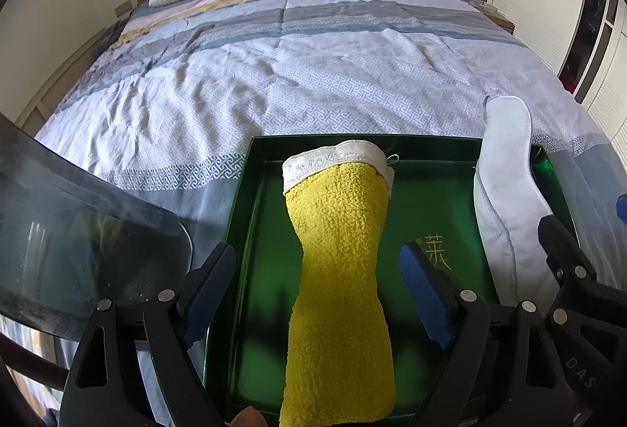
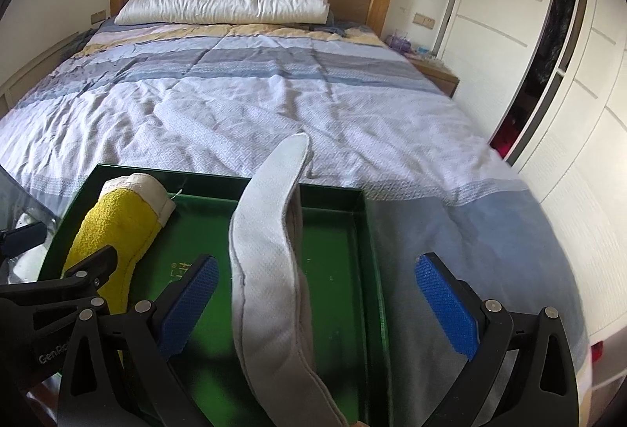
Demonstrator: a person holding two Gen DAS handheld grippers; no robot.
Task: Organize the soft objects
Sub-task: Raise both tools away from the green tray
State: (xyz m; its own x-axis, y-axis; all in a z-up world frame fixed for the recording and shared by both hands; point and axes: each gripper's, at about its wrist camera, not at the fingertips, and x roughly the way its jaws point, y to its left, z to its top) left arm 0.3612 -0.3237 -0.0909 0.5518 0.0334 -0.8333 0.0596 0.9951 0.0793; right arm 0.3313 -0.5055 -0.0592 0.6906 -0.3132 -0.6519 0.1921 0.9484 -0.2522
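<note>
A green tray [image 1: 250, 231] lies on the bed's near edge; it also shows in the right wrist view [image 2: 364, 243]. A rolled yellow towel with a white hem [image 1: 341, 270] lies in the tray's left half, between the spread fingers of my open left gripper [image 1: 313, 278], untouched by the pads. It also shows in the right wrist view [image 2: 113, 227]. A folded grey-white cloth [image 2: 270, 270] lies along the tray's right side, between the spread fingers of my open right gripper [image 2: 325, 282]. It also shows in the left wrist view [image 1: 505, 199].
The bed [image 2: 274, 102] with a blue-grey striped quilt stretches ahead, with a white pillow [image 2: 223, 2] against the wooden headboard. A dark glass tabletop [image 1: 78, 231] is at the left. White wardrobe doors [image 2: 548, 55] and a nightstand [image 2: 435, 74] stand to the right.
</note>
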